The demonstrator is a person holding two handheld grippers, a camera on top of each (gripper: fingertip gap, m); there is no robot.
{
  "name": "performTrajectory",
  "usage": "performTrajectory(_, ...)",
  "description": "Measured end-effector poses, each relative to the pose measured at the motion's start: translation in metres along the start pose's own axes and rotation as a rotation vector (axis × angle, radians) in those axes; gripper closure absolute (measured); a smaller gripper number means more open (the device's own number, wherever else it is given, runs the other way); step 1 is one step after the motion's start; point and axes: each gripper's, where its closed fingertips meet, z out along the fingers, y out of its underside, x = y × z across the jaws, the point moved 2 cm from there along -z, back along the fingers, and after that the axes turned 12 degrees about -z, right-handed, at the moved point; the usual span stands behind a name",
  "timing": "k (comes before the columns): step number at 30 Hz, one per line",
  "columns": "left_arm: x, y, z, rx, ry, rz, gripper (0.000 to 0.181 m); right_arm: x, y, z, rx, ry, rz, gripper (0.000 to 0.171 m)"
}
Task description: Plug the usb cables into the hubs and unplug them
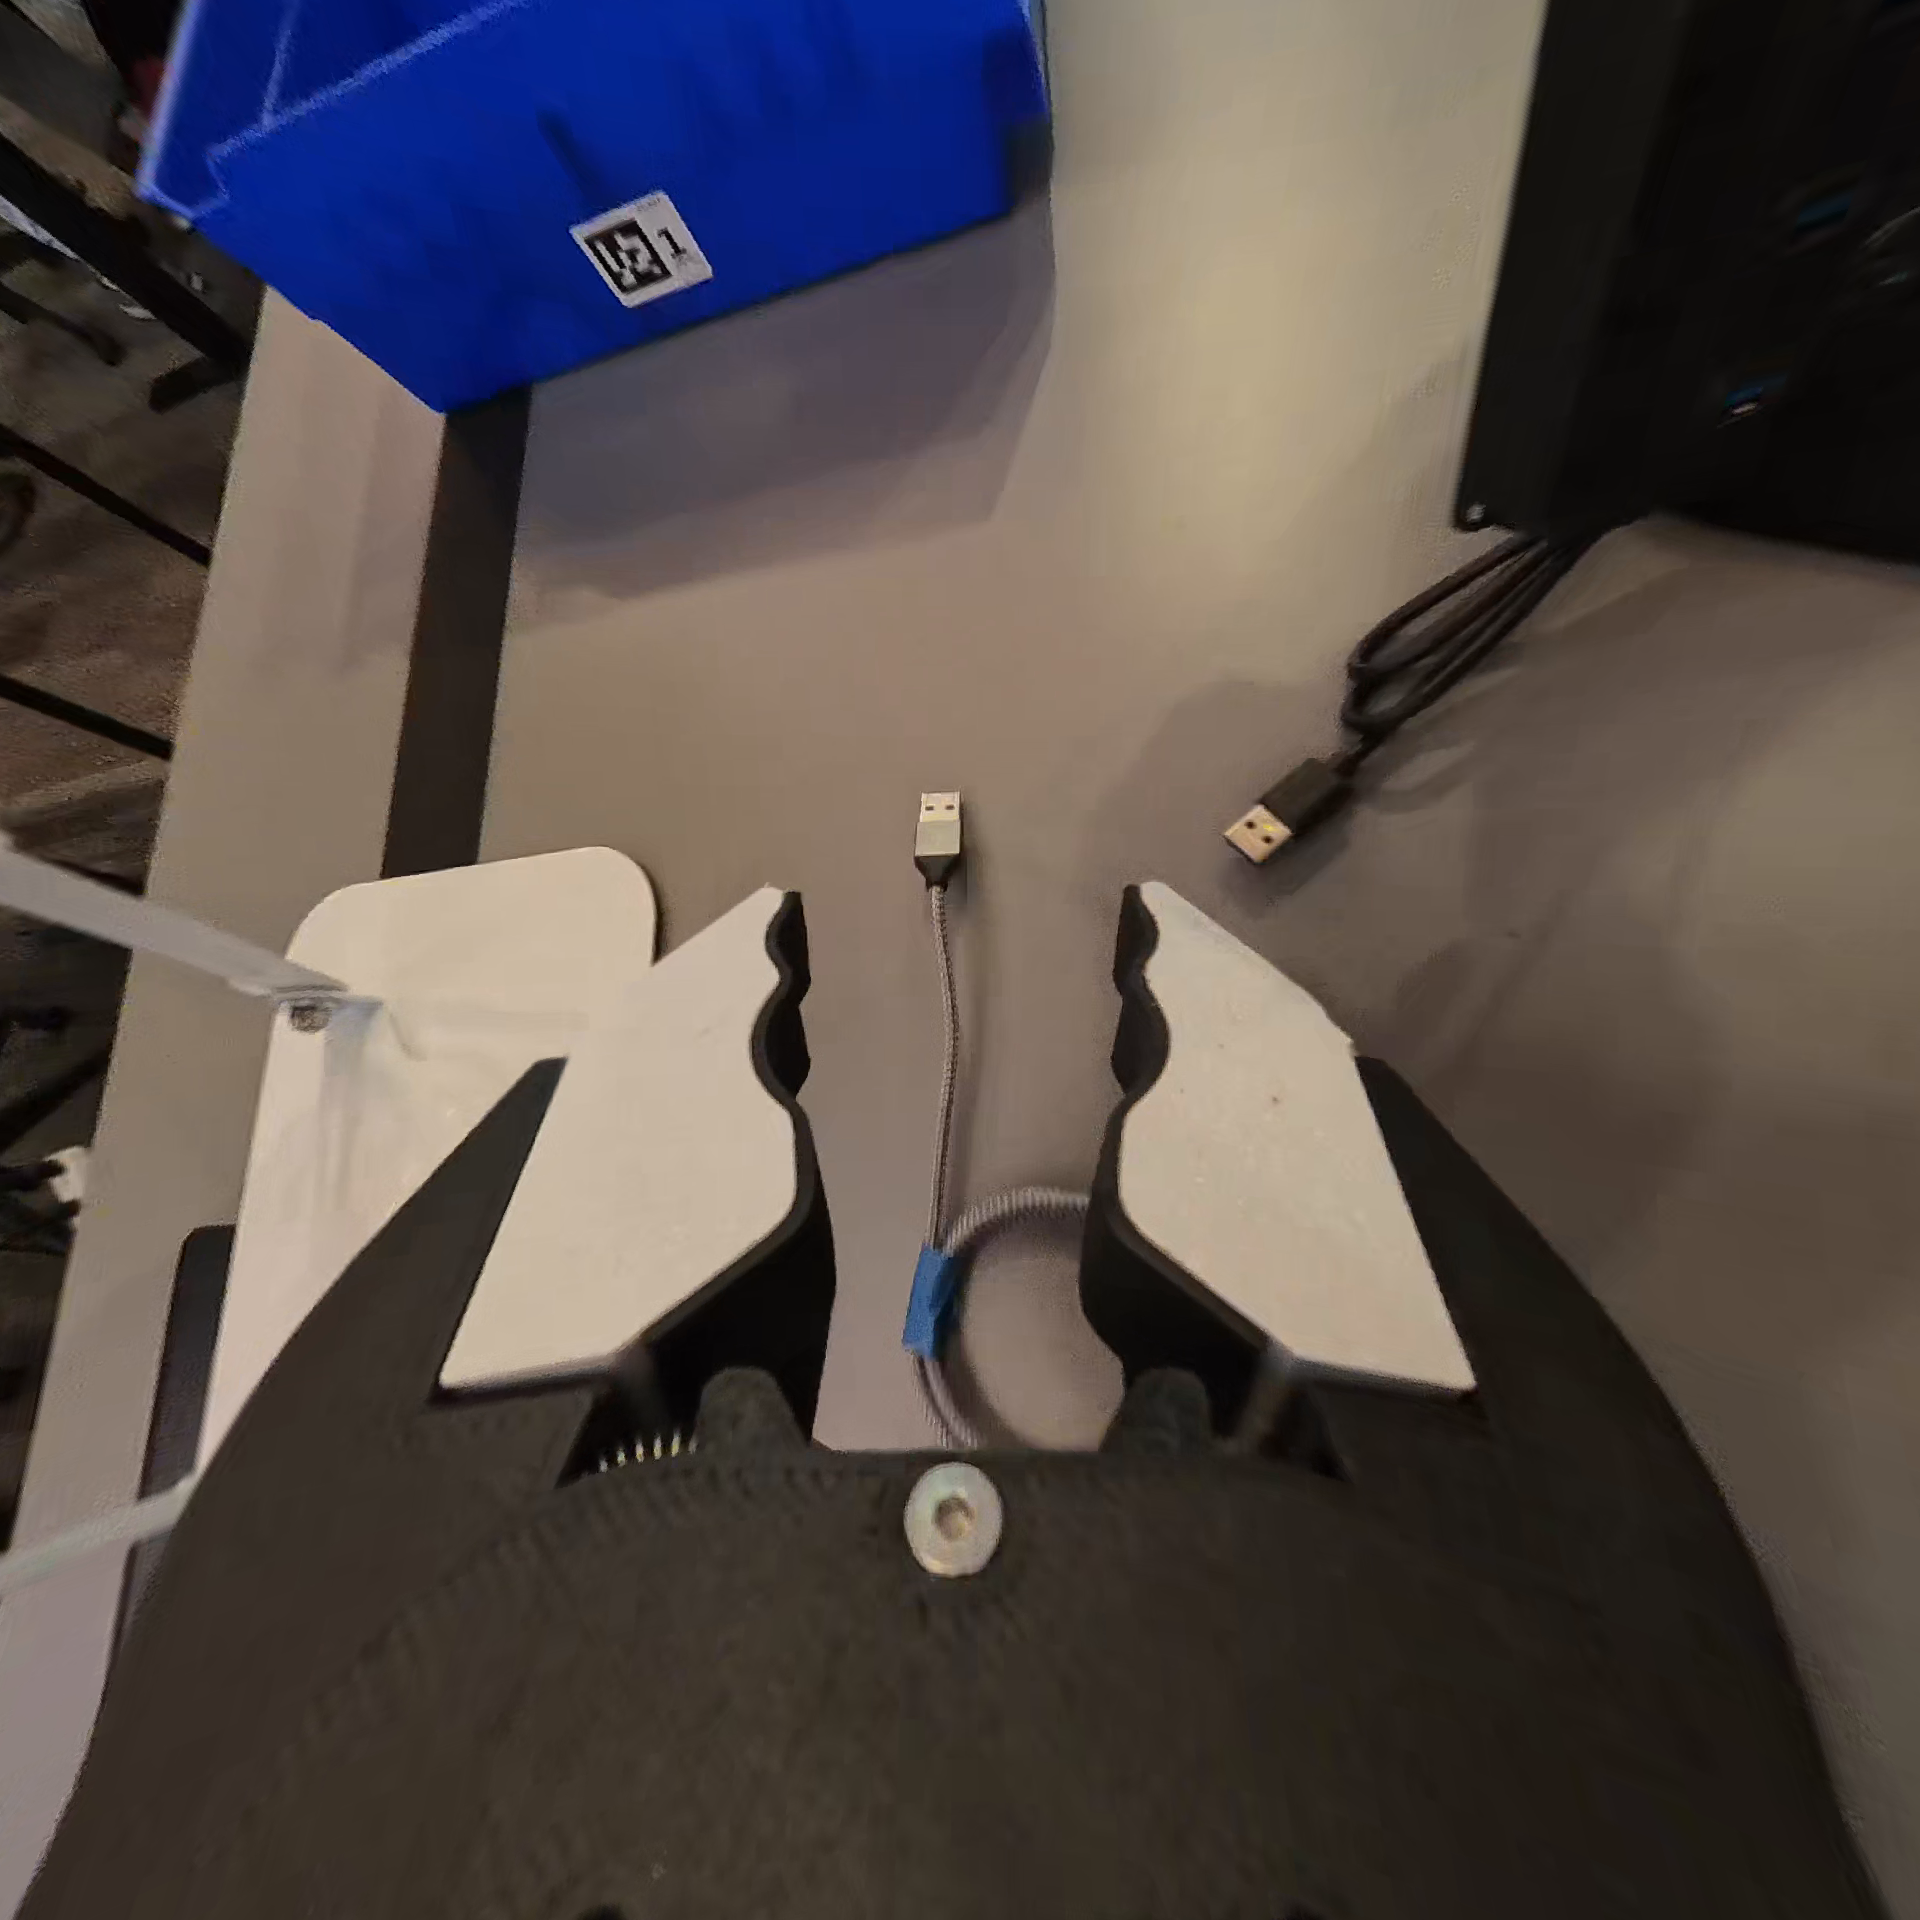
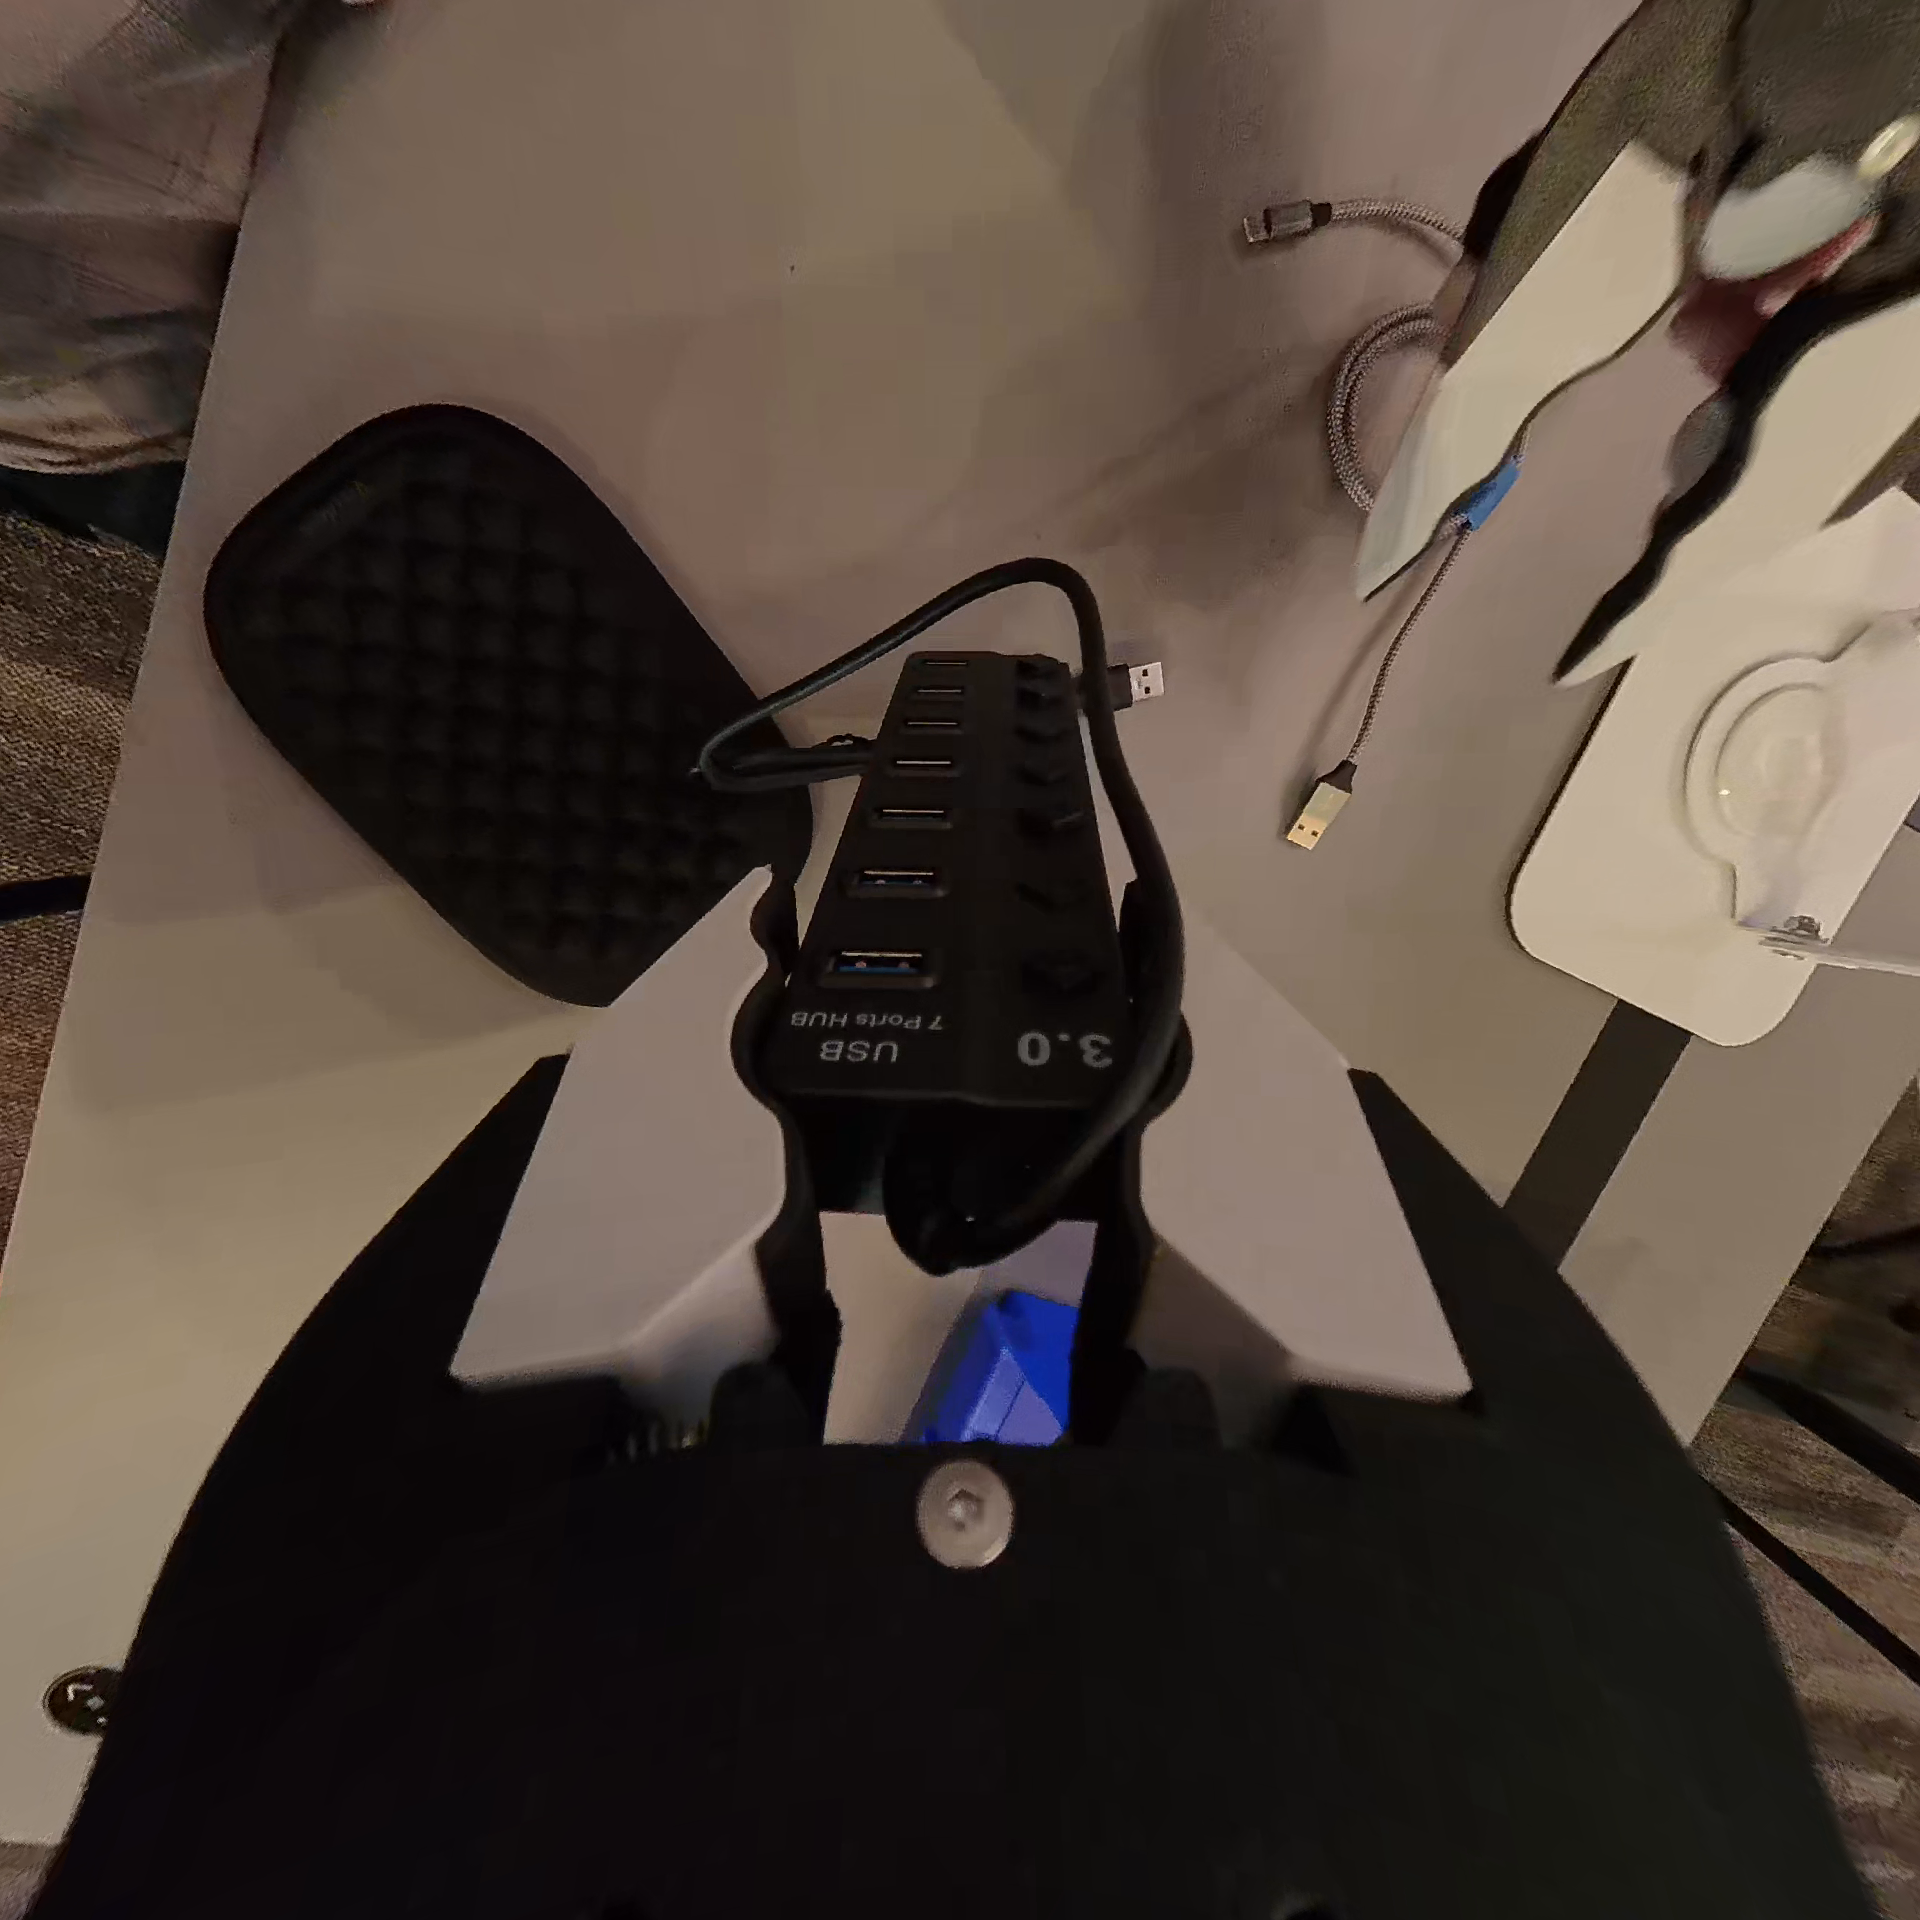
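Fingers of the right gripper [image 2: 961, 997] clamp the hub [image 2: 940, 883], the left gripper [image 1: 961, 997] gapes over the braided cable [image 1: 940, 1039] — nothing plugged yet.

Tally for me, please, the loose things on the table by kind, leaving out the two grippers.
USB hubs: 1, the black hub, held in the right gripper
USB cables: 2, the grey braided cable below the open left gripper, and the hub's own black cable
Blue bins: 1
Black pouches: 1
White stands: 1
Total: 6

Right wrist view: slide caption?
Right gripper clamps black USB hub above table; braided cable lies unplugged nearby.
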Motion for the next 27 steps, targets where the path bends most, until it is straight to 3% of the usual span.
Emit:
performTrajectory(5, -0.011, 0.011, 0.054, -0.022, -0.039, 0.054, 0.131, -0.005, 0.003, 0.003, 0.025, 0.006, 0.019, 0.110)
performTrajectory(9, -0.021, 0.015, 0.071, -0.025, -0.037, 0.020, 0.142, -0.005, 0.007, 0.004, 0.043, 0.019, 0.024, 0.110)
performTrajectory(18, -0.015, 0.031, 0.089, -0.084, 0.023, 0.048, 0.155, -0.004, 0.010, 0.007, 0.070, 0.034, 0.018, 0.110)
performTrajectory(21, -0.014, 0.030, 0.092, -0.070, 0.016, 0.062, 0.165, -0.004, 0.011, 0.008, 0.072, 0.037, 0.018, 0.110)
performTrajectory(27, -0.015, 0.022, 0.085, -0.009, -0.002, 0.042, 0.167, -0.002, 0.012, 0.009, 0.070, 0.044, 0.023, 0.110)
